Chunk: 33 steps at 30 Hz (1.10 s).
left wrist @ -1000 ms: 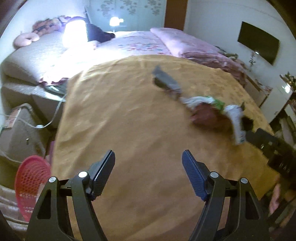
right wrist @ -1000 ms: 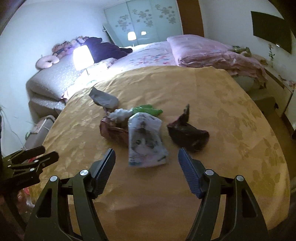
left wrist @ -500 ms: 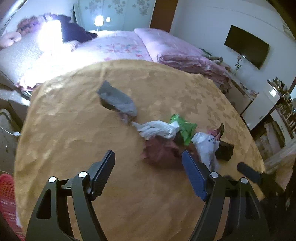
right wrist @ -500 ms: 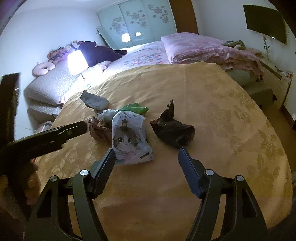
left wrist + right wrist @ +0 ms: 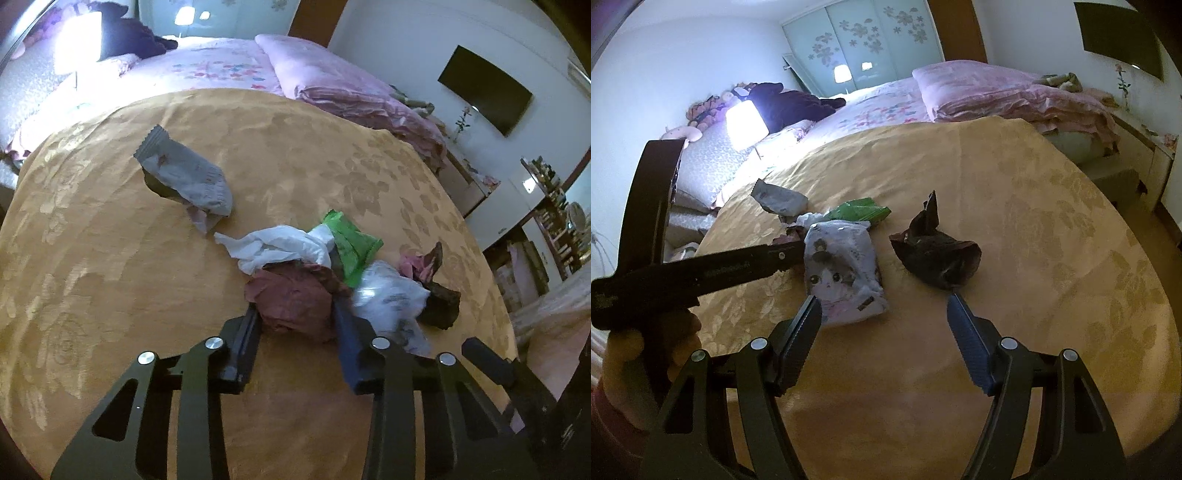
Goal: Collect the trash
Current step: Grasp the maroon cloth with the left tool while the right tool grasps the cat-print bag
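Trash lies on a table with a gold cloth. My left gripper has its fingers on either side of a crumpled maroon wrapper, closing on it. Behind the wrapper lie a white tissue, a green packet, a white cat-print bag, a dark brown wrapper and a grey wrapper. My right gripper is open and empty, just in front of the cat-print bag and the dark brown wrapper. The left gripper's arm reaches in from the left.
A bed with pink bedding stands behind the table, with a lit lamp to its left. A black TV hangs on the right wall. The right gripper's tip shows at the lower right of the left wrist view.
My left gripper has swung right and moved in on the trash pile, and its fingers have narrowed around the maroon wrapper. My right gripper has crept closer to the cat-print bag and stays open.
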Motion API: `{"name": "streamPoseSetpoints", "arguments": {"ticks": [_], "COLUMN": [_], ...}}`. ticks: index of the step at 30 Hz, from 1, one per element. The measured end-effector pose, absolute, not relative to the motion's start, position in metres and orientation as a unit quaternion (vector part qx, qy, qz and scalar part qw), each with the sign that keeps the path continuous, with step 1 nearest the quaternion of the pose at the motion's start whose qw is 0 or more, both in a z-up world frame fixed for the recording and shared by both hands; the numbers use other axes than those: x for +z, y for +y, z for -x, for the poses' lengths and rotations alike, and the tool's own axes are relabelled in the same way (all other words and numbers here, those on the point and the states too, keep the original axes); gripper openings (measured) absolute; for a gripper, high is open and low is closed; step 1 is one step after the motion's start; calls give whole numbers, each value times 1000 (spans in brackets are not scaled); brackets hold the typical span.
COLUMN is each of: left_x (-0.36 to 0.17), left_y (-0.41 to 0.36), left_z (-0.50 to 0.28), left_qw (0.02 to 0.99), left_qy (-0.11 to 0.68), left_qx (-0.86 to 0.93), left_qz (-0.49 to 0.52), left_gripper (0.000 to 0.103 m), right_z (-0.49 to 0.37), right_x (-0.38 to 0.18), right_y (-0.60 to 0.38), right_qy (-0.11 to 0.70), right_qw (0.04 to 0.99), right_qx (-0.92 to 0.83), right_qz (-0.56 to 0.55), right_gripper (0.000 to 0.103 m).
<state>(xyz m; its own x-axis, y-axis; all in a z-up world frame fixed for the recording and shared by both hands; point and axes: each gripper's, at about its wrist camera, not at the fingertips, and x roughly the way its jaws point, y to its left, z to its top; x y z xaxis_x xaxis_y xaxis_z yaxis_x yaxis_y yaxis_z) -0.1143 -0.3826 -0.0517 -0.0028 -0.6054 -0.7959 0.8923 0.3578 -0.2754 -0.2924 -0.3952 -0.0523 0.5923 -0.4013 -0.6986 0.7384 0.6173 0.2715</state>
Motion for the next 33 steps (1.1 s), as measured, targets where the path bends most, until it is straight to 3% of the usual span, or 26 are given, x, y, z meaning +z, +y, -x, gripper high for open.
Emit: {"name": "streamPoseSetpoints", "arguments": {"ticks": [19, 33], "left_x": [-30, -13], "left_y": [-291, -270], "left_z": [87, 87], "left_qw": [713, 736], "left_qy": [437, 391], "left_qx": [-528, -529], "left_qz": [-145, -159], "left_gripper": [30, 30], "right_z": [267, 229], "right_x": [-46, -49], "right_y": [-386, -365], "right_qy": [310, 337], "right_qw": [871, 891], "right_qx": [-302, -201], "right_qz": [-232, -230], "right_gripper": [68, 68]}}
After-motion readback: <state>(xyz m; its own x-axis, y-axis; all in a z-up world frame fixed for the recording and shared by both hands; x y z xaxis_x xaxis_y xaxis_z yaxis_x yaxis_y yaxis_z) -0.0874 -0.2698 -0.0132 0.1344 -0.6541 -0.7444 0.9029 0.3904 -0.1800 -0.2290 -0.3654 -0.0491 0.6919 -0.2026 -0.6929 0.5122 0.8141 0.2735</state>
